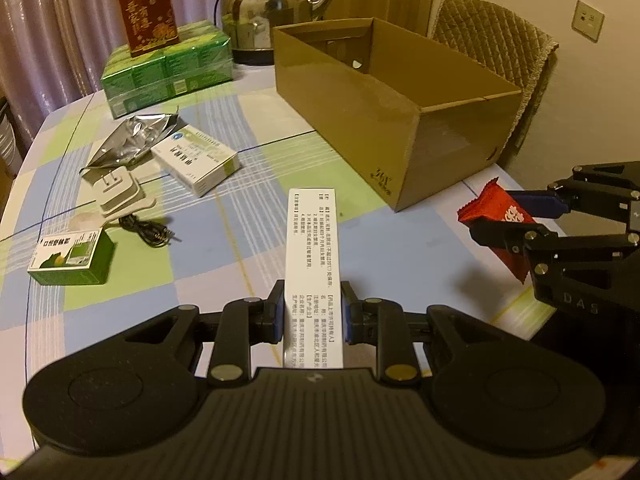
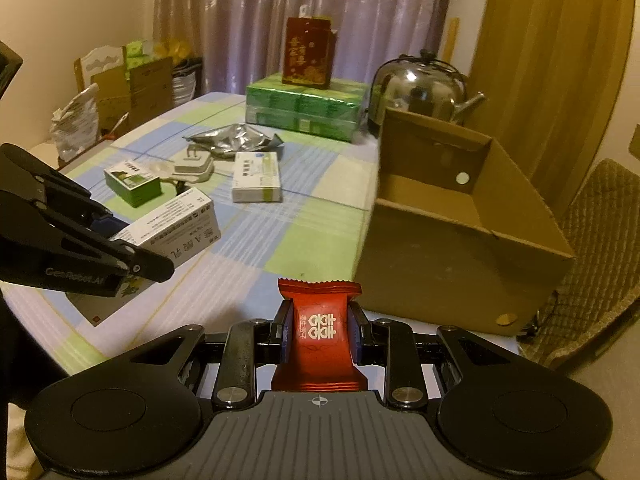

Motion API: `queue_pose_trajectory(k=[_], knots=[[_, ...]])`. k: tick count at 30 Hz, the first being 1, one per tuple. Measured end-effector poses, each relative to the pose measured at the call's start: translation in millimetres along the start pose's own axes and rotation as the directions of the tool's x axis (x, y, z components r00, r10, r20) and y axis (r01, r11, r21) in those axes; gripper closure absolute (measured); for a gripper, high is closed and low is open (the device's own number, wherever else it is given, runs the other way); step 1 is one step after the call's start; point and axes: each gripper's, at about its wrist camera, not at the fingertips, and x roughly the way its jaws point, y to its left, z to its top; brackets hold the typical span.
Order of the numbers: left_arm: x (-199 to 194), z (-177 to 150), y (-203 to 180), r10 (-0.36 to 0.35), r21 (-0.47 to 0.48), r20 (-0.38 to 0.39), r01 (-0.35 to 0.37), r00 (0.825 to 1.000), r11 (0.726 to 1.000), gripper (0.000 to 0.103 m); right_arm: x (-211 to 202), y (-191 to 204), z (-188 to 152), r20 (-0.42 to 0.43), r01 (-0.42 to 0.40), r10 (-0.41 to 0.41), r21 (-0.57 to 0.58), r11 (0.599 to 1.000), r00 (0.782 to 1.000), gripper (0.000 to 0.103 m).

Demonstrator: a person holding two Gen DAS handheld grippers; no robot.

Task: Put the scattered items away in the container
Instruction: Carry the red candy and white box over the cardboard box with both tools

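Left tool (image 1: 313, 312): closed on a long white medicine carton (image 1: 313, 264), pads pressing its two narrow sides; the carton's long axis runs straight forward, out past the tips.
Right tool (image 2: 319, 326): closed on a red candy packet (image 2: 319, 332), gripped across its middle, crimped ends sticking out fore and aft.
Height: both loads look lifted clear of the desk (image 1: 224, 216), though contact under the carton cannot be ruled out.
Container: open cardboard box (image 1: 400, 92) on the far right part of the desk, top open, inside apparently empty but for a round hole in its end wall.
Key relation: the cardboard box lies ahead and to the right of both tools; in the right wrist view its near wall sits just beyond the red candy packet, so the right tool appears the nearer. The left tool's carton points at the box's near left corner, farther off.
Judged next move: each load must rise over the near wall before release; the carton's length suits laying it along the box.
Left on the desk: a white medicine box (image 1: 196, 160), a green box (image 1: 72, 258), a white plug adapter (image 1: 120, 192) with black cable (image 1: 148, 232), and a crumpled foil pouch (image 1: 132, 142), all well to the left of the container.
Risk: the two tools are close together and could crowd each other at the rim.
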Motion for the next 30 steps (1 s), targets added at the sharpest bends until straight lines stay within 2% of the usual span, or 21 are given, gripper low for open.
queue_pose_trajectory(k=[6,10,17,20,23,27,30], knots=[[-2.7,10.3,-5.9,-0.019,0.018,0.013,0.019,1.000,1.000,0.082,-7.3,-15.6,3.7,0.021,0.026,-0.027,0.031,0.999,0.999,0.079],[-3.1,31.6,-14.7,-0.039,0.067,0.040,0.036,0.998,0.997,0.082,-13.2,-33.7,15.0,0.049,0.056,-0.058,0.040,0.998,0.997,0.079],[3.4,90.7,-38.2,-0.099,0.148,0.105,0.083,0.990,0.985,0.082,-17.2,-78.4,45.0,0.109,0.120,-0.125,0.051,0.991,0.986,0.079],[14.1,122.7,-47.6,-0.160,0.152,0.117,0.141,0.980,0.978,0.082,-13.0,-100.6,61.9,0.128,0.127,-0.135,0.067,0.990,0.983,0.079],[28.7,155.5,-56.4,-0.179,0.179,0.127,0.155,0.976,0.972,0.082,-4.7,-124.3,82.1,0.147,0.141,-0.151,0.076,0.987,0.978,0.079],[52.7,193.7,-62.2,-0.205,0.173,0.127,0.182,0.970,0.968,0.082,15.8,-158.6,105.0,0.140,0.126,-0.145,0.133,0.983,0.980,0.079],[75.7,212.6,-64.9,-0.204,0.160,0.115,0.184,0.972,0.970,0.082,38.1,-179.9,117.3,0.106,0.085,-0.108,0.200,0.976,0.988,0.079]])
